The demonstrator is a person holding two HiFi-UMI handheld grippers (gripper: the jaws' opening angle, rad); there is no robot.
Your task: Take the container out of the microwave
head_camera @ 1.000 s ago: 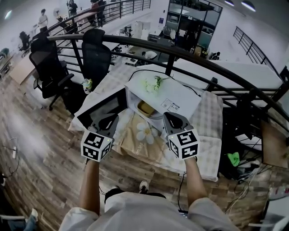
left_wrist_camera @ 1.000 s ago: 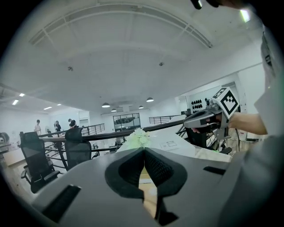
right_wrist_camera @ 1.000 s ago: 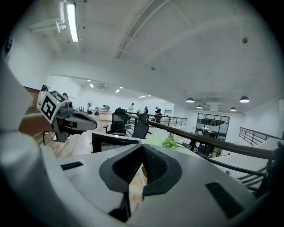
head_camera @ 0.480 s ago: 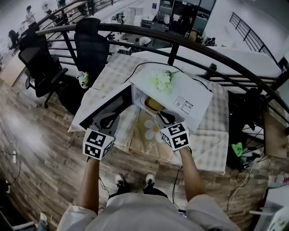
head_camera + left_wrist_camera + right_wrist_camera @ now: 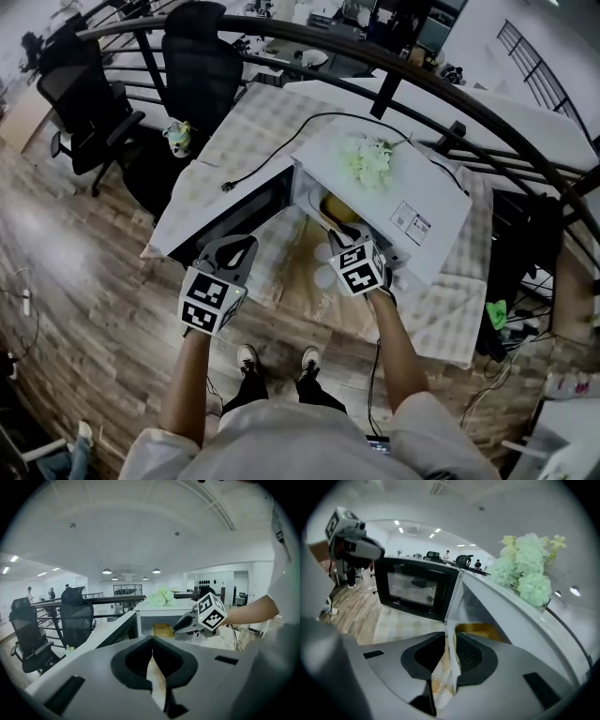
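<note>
The white microwave point(image 5: 412, 202) stands near the middle of the cloth-covered bench point(image 5: 441, 319), its dark door point(image 5: 230, 216) swung wide open to the left and a bunch of pale green flowers point(image 5: 366, 161) lying on its top. The yellow container point(image 5: 339, 208) sits inside the cavity, close to the opening, and nothing touches it. The right hand-held gripper point(image 5: 339, 240) is held just in front of that opening, pointing in at the container; its jaws are closed tip to tip with nothing between them. The left hand-held gripper point(image 5: 232, 247) hovers over the front edge of the bench, just before the open door and well apart from the container, jaws likewise pressed together and holding nothing. A flower-patterned mat point(image 5: 300, 281) lies on the bench in front of the microwave, reaching the front edge. A black cable point(image 5: 272, 155) trails across the bench behind the door. Black office chairs point(image 5: 202, 66) stand beyond the railing on the far side.
</note>
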